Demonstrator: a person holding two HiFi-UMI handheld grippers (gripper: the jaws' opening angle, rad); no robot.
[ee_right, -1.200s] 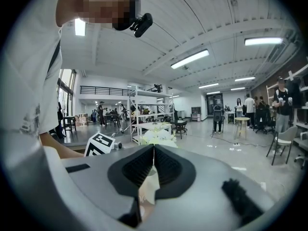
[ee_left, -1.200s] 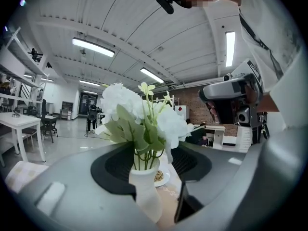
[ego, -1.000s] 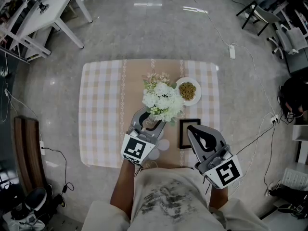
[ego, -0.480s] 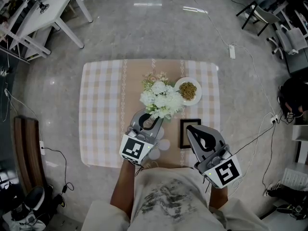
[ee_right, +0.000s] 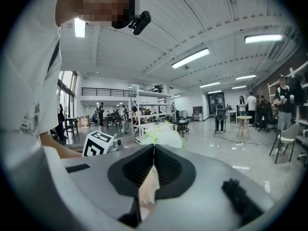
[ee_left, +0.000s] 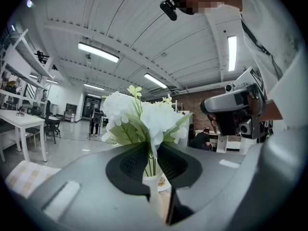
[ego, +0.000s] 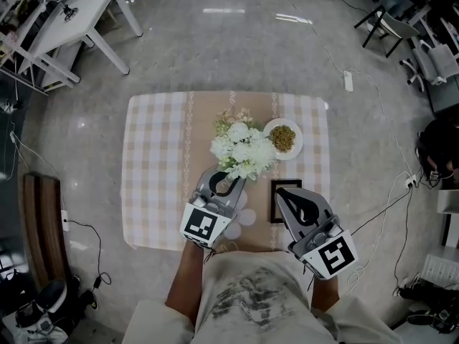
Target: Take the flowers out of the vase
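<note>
A bunch of white flowers [ego: 242, 149] with green leaves stands in a small white vase [ee_left: 155, 182] near the middle of the checked table [ego: 154, 163]. My left gripper [ego: 232, 180] reaches in under the blooms from the near side. In the left gripper view its jaws [ee_left: 153, 147] pinch the thin green stems just above the vase's mouth, below the flowers [ee_left: 144, 117]. My right gripper [ego: 282, 192] hovers to the right of the vase, tips together [ee_right: 154, 147] with nothing held. The flowers [ee_right: 161, 134] show beyond it. In the head view the vase is mostly hidden.
A white plate of food [ego: 284, 138] sits right of the flowers, and a black picture frame [ego: 275, 203] lies flat under the right gripper. Off the table stand a white table [ego: 64, 20] at the back left and chairs at the far right, with cables on the floor.
The left gripper's jaws have narrowed onto the stems and the bunch has shifted slightly. The right gripper has stayed where it was.
</note>
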